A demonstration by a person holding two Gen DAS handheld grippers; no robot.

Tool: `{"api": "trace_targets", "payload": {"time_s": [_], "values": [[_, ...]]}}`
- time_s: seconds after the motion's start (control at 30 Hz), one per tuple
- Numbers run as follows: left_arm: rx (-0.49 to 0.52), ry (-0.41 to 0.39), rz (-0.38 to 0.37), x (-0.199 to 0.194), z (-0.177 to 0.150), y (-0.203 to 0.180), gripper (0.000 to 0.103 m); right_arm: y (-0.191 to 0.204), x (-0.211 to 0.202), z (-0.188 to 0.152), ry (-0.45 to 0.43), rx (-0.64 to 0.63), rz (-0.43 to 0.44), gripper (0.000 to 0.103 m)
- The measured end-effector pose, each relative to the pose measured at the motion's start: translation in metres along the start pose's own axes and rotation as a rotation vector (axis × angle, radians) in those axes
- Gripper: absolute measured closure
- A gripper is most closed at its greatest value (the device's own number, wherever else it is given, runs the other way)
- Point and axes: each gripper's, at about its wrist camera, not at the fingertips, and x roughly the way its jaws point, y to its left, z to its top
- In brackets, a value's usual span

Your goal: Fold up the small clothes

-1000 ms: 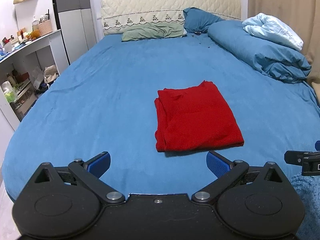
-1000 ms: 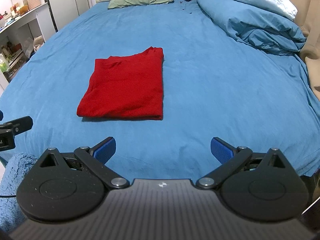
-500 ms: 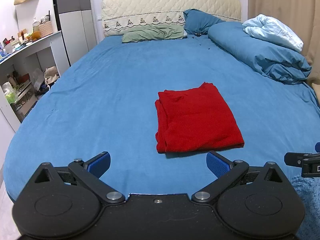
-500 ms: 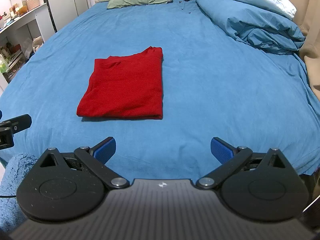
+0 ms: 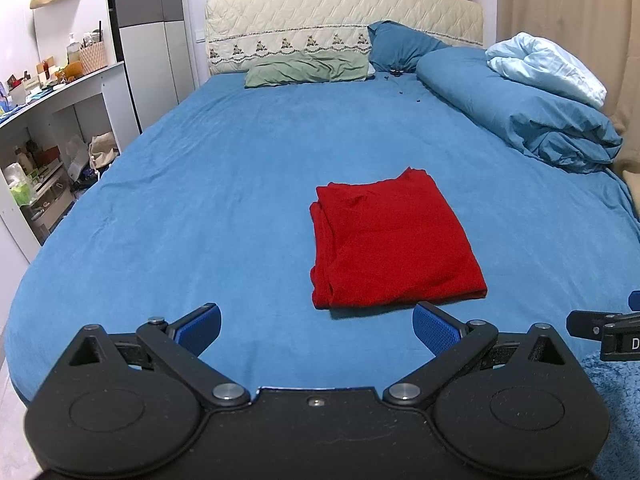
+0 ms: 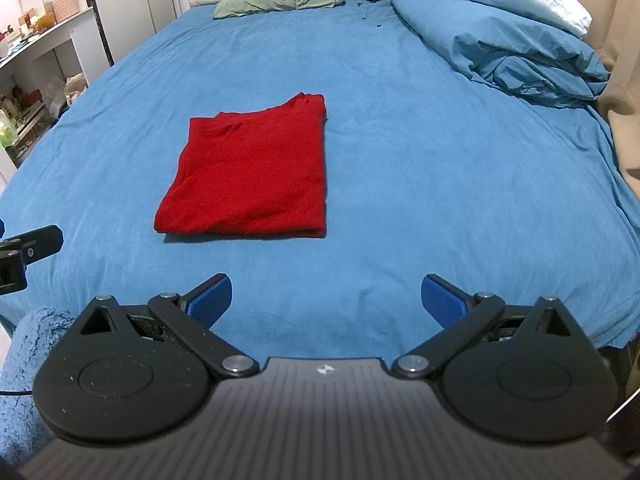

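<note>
A red garment lies folded into a neat rectangle on the blue bed sheet; in the right wrist view the same red garment sits left of centre. My left gripper hangs open just short of the garment's near edge, nothing between its blue pads. My right gripper is open too, held back near the foot of the bed, to the right of the garment and apart from it. Each gripper's tip shows at the other view's side edge.
A rolled blue duvet with a pale blanket lies along the bed's right side. Pillows and a headboard stand at the far end. White shelves with clutter flank the left. A fuzzy blue sleeve shows low left.
Both views have tilted down slightly, so the garment sits a little lower in the frames. The garment itself has not moved and both grippers stay open.
</note>
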Motion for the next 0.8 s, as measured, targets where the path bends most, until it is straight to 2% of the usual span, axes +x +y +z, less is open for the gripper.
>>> {"api": "trace_targets", "payload": {"time_s": [0.53,0.8], "values": [[0.002,-0.004,-0.002,0.0000,0.0024,-0.0001,0.000,0.0001,-0.0004,0.0003,-0.001,-0.002,0.003,0.000],[-0.011,-0.034,-0.010,-0.0061,0.0021,0.0027,0.000,0.0007,-0.0014,-0.0001,-0.005,0.000,0.004,0.000]]}}
